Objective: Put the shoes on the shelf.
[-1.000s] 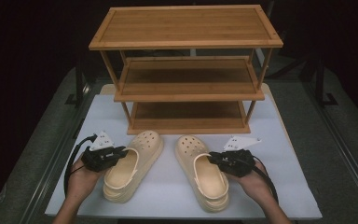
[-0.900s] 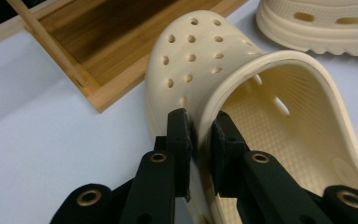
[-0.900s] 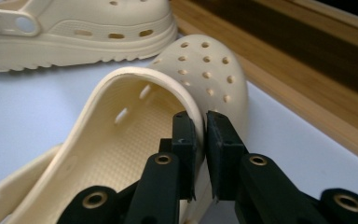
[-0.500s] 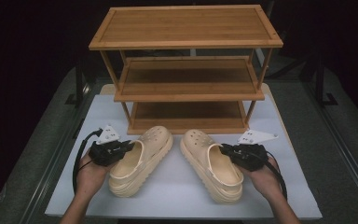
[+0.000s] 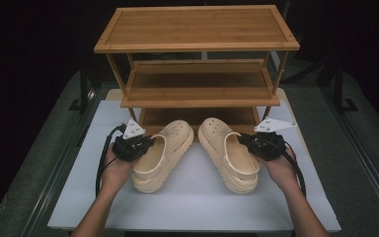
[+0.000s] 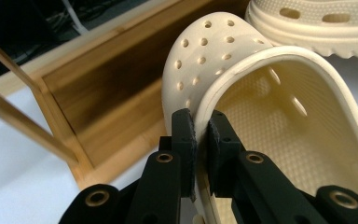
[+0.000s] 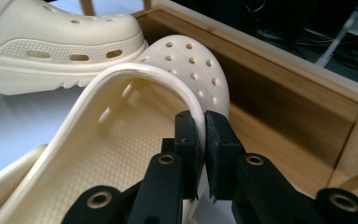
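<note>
Cream clogs, two of them, sit side by side at lower center of the high view on the white counter, toes pointing at the bottom tier of the wooden shoe rack. Left clog is pinched at its outer side wall by the left tool, jaws clamped on the rim, seen close in the left gripper view. Right clog is likewise clamped at its outer rim by the right tool, same in the right gripper view. Toes are close to the rack's lowest shelf; whether they touch it can't be told.
</note>
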